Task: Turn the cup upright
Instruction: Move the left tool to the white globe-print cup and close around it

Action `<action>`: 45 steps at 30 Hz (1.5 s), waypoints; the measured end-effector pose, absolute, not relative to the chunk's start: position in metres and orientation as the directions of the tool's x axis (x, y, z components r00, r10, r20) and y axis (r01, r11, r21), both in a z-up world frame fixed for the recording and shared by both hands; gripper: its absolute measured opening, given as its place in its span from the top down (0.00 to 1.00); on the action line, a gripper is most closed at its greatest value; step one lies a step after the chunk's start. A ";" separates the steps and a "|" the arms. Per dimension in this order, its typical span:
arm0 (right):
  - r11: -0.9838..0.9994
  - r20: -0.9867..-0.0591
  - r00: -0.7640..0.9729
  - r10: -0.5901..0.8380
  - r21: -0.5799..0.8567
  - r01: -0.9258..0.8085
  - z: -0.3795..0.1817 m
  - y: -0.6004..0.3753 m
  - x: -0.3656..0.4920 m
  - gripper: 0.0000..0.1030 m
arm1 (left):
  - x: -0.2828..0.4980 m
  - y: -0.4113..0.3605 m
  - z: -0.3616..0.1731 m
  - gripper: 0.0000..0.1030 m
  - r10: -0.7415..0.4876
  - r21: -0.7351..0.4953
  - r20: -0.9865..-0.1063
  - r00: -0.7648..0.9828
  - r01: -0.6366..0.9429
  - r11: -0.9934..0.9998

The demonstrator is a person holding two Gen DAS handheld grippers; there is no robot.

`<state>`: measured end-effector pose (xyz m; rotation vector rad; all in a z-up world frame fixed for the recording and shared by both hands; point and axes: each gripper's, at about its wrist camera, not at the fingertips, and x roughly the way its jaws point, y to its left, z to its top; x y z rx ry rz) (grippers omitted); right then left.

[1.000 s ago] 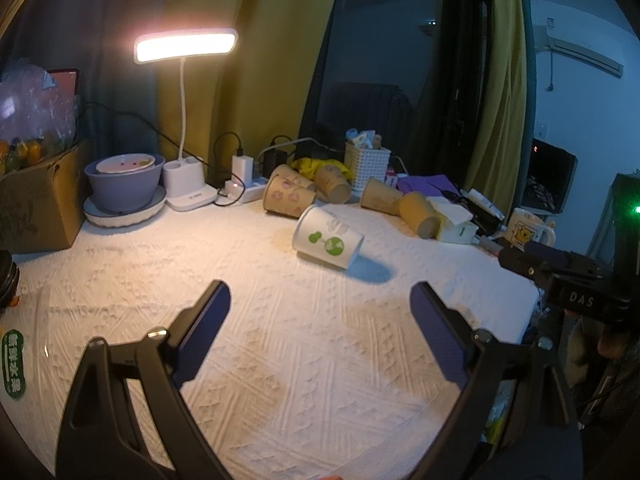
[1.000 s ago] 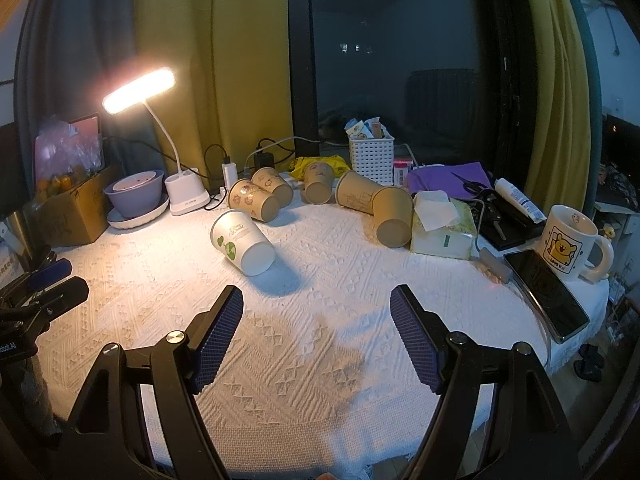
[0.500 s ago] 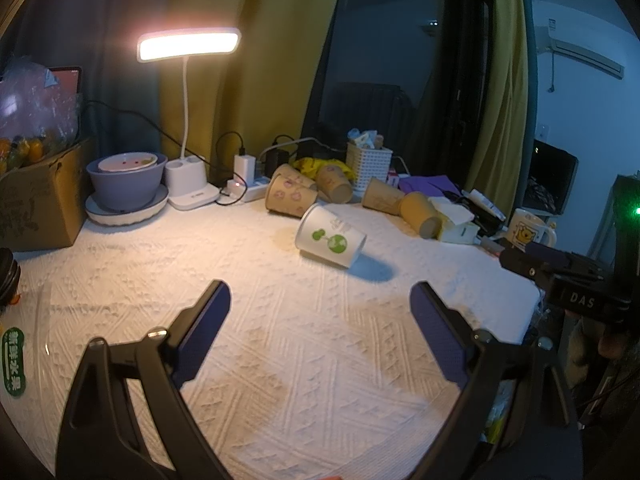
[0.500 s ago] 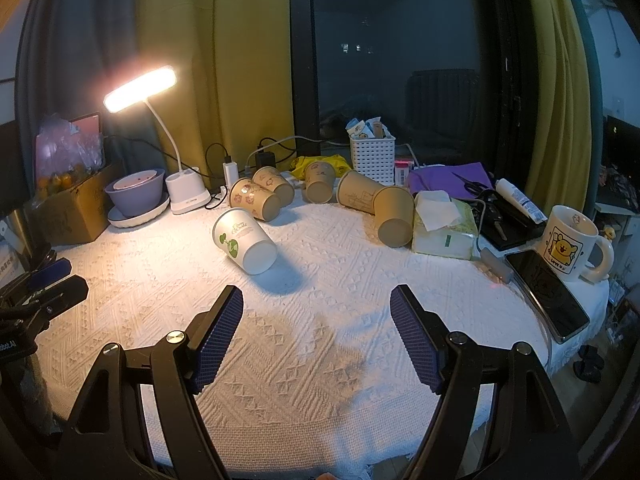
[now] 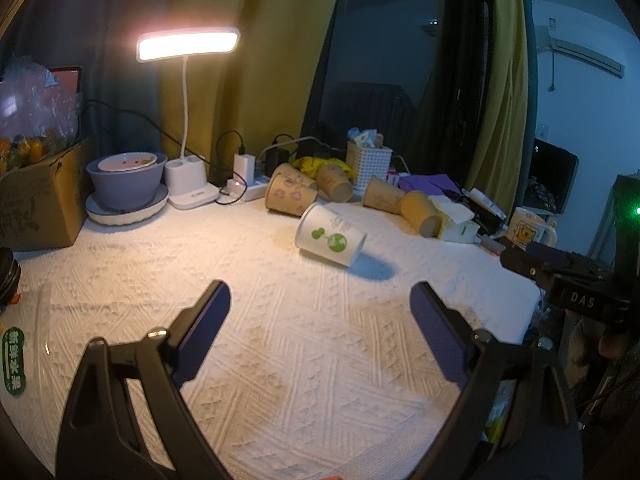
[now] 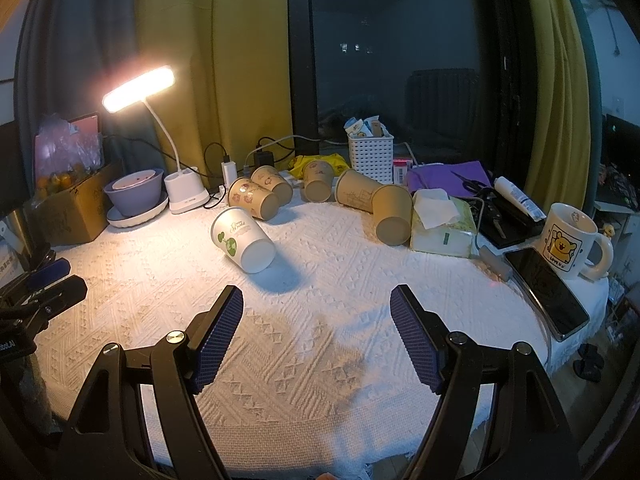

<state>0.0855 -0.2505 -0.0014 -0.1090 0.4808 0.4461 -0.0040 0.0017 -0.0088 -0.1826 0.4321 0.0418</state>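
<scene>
A white paper cup with green print point(image 5: 330, 236) lies on its side on the white tablecloth; it also shows in the right wrist view point(image 6: 242, 239), base toward the camera. Several brown paper cups point(image 6: 254, 199) lie on their sides behind it, seen too in the left wrist view point(image 5: 290, 195). My left gripper point(image 5: 320, 296) is open and empty, well short of the white cup. My right gripper point(image 6: 316, 300) is open and empty, in front and to the right of the cup. The right gripper's tip shows in the left wrist view point(image 5: 540, 260).
A lit desk lamp point(image 6: 138, 88), a purple bowl on a plate point(image 6: 134, 196), a cardboard box point(image 6: 72, 208), a power strip and a white basket point(image 6: 370, 158) line the back. A tissue pack point(image 6: 442, 228), phone point(image 6: 546, 292) and bear mug point(image 6: 570, 246) sit at the right.
Both views have shifted only slightly; the left gripper has eased a little toward the white cup. Nothing on the table has moved.
</scene>
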 end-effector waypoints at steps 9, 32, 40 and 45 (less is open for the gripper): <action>0.897 -0.469 0.791 0.393 0.003 -0.443 -0.003 -0.250 0.085 0.23 | -0.003 0.001 -0.009 0.10 -0.004 -0.173 -0.423 0.906 -0.077 0.982; 0.879 -0.539 0.724 0.430 0.067 -0.472 -0.021 -0.257 0.173 0.23 | 0.107 -0.022 -0.013 0.10 -0.006 -0.159 -0.582 0.813 -0.107 0.981; 0.862 -0.574 0.682 0.453 0.086 -0.500 -0.027 -0.256 0.222 0.23 | 0.166 -0.020 -0.024 0.10 -0.042 -0.226 -0.676 0.736 -0.153 0.962; 0.847 -0.588 0.658 0.470 0.089 -0.524 -0.029 -0.254 0.250 0.23 | 0.192 -0.013 -0.034 0.11 -0.063 -0.285 -0.712 0.700 -0.206 0.936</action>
